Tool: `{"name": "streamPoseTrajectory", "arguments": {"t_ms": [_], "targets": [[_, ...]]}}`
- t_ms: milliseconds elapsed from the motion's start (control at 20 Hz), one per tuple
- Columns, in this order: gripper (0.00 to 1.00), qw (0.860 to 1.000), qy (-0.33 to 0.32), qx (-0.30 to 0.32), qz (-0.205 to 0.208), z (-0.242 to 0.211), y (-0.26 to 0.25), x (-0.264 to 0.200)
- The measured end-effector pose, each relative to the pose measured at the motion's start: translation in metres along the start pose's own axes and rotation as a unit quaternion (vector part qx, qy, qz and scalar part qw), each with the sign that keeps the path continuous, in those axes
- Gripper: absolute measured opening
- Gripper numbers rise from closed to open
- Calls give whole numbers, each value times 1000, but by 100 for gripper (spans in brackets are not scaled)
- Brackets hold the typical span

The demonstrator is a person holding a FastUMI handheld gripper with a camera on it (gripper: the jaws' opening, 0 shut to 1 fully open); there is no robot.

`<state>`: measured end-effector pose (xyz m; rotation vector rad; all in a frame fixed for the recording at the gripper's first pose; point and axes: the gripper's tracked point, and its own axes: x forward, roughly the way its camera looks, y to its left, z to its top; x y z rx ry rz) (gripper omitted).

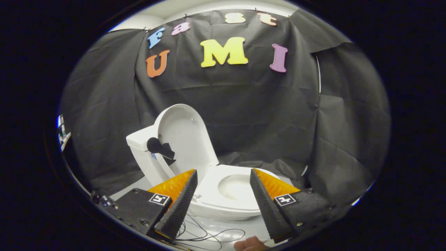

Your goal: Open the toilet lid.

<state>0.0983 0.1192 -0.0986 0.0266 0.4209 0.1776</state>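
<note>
The black cloth wall (pixel 264 115) hangs in folds behind and to both sides of the scene, closing in the space around the toilet (pixel 209 195). The white toilet stands on a pale floor (pixel 244 226), turned at an angle so its tank (pixel 139 143) sits off to the left. The toilet lid (pixel 184 139) is raised, standing nearly upright and leaning back against the tank, its rounded upper edge clear against the dark cloth. A small black piece (pixel 160 148) is fixed at the lid's left edge, near the tank. The seat (pixel 212 200) lies flat on the bowl (pixel 237 186), whose opening shows between the fingers and just beyond them.

The gripper (pixel 223 181) hovers in front of the toilet with its jaws spread wide and nothing held; the ribbed black fingers (pixel 181 205) with orange sides frame the seat without touching it. Open room lies between the fingertips and the lid. Thin black cables (pixel 205 233) loop on the floor below the seat's front edge, and part of a hand (pixel 249 244) shows just beneath them.
</note>
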Motion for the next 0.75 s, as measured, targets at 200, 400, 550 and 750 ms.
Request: {"name": "streamPoseTrajectory", "arguments": {"t_ms": [200, 400, 550, 750], "targets": [[94, 999, -37, 1, -7, -3, -25, -25], [94, 998, -63, 2, 1, -11, -40, -44], [94, 996, -89, 10, 12, -11, -50, -55], [94, 992, -124, 5, 13, -15, -68, -66]]}}
